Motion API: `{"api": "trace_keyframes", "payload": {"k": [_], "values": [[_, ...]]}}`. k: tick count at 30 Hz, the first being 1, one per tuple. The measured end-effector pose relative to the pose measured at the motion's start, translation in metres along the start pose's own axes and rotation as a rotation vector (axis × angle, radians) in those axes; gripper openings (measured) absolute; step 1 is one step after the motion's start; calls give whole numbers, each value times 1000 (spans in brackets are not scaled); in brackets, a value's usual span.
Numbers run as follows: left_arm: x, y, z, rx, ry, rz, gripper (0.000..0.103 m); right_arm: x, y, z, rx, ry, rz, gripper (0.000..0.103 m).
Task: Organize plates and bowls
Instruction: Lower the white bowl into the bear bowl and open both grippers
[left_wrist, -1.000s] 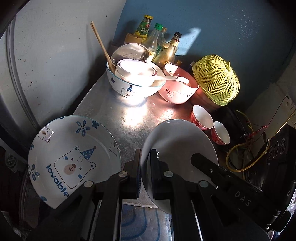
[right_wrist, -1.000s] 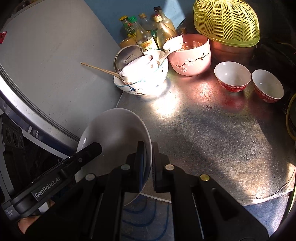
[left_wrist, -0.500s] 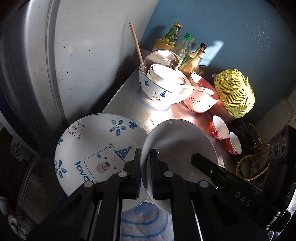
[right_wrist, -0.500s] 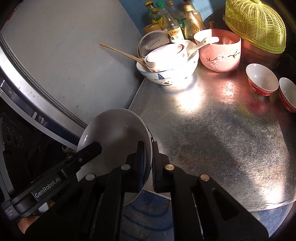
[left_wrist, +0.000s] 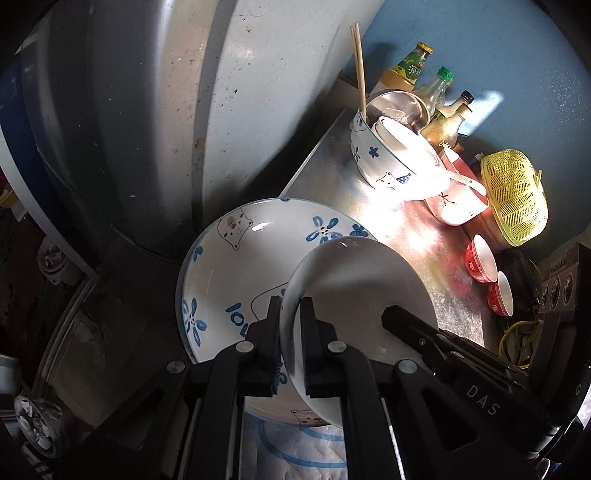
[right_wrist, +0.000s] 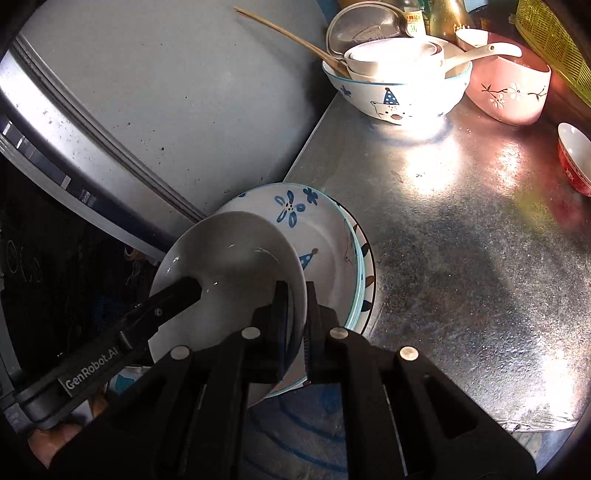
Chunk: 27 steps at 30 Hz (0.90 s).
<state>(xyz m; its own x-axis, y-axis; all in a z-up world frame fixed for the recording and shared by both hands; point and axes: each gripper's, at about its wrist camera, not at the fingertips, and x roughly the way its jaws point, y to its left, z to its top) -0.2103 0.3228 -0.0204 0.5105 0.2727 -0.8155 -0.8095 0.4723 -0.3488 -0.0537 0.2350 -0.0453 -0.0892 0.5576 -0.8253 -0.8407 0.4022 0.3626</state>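
A plain white plate (left_wrist: 354, 295) is pinched at two sides of its rim. My left gripper (left_wrist: 290, 325) is shut on its left edge and my right gripper (right_wrist: 295, 310) is shut on its right edge; the plate also shows in the right wrist view (right_wrist: 229, 266). It hangs just over a blue-patterned bear plate (left_wrist: 243, 258) at the near-left corner of the metal table (right_wrist: 461, 221), the bear plate showing in the right wrist view (right_wrist: 325, 236) too. I cannot tell whether the two plates touch. A bear bowl (right_wrist: 399, 92) with stacked white bowls stands at the back.
A pink bowl (right_wrist: 509, 92) with a spoon, two small red bowls (left_wrist: 484, 258), a yellow basket (left_wrist: 513, 199), bottles (left_wrist: 439, 88), a steel bowl (right_wrist: 362, 26) and chopsticks (left_wrist: 360, 66) crowd the back. A grey appliance wall (left_wrist: 166, 110) borders the table's left edge.
Both grippers have carried the white plate left and toward the table corner, until it now overlaps the bear plate. The grip on the plate is unchanged.
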Motion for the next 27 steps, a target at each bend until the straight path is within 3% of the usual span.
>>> {"api": "trace_keyframes", "payload": {"k": [17,20,21,22,27], "values": [[15,15,-6,-31,64,34,8,28,11,-1,-40,69,-22,10],[14,14,-4,-30,59,33,28,27,13,1,-47,61,-24,10],[13,14,-4,-33,52,32,46,25,12,1,-49,62,-24,10],[11,14,-4,-37,42,25,57,25,12,1,-52,62,-23,10],[3,13,-1,-40,13,17,69,17,10,2,-53,57,-16,10]]}}
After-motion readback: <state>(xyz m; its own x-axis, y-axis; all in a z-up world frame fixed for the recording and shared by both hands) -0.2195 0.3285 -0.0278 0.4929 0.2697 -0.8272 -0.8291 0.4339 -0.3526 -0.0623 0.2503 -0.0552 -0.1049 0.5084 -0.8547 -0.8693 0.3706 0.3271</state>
